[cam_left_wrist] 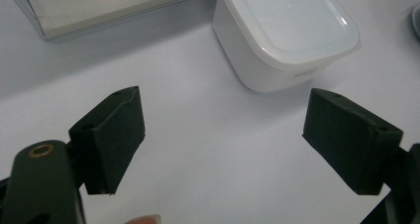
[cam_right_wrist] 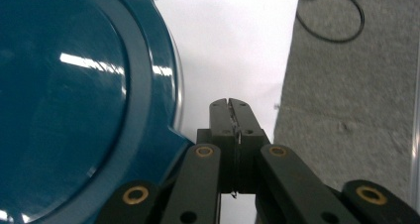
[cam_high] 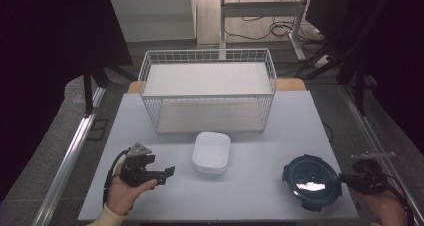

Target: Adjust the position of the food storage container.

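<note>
high view shows the left gripper point(cam_high: 167, 172) with jaws spread wide and empty, the white lidded box point(cam_high: 211, 152) just ahead of it and to its right. to take the box well, the person should swing the jaws to straddle its sides squarely and close below the lid rim. the right gripper point(cam_right_wrist: 229, 105) is clenched on nothing, the blue round lid point(cam_right_wrist: 74, 100) just beside it.

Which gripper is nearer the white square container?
Left. The left gripper sits open just beside the white square container; the right gripper, shut, is beyond the blue round container at the table's right edge.
</note>
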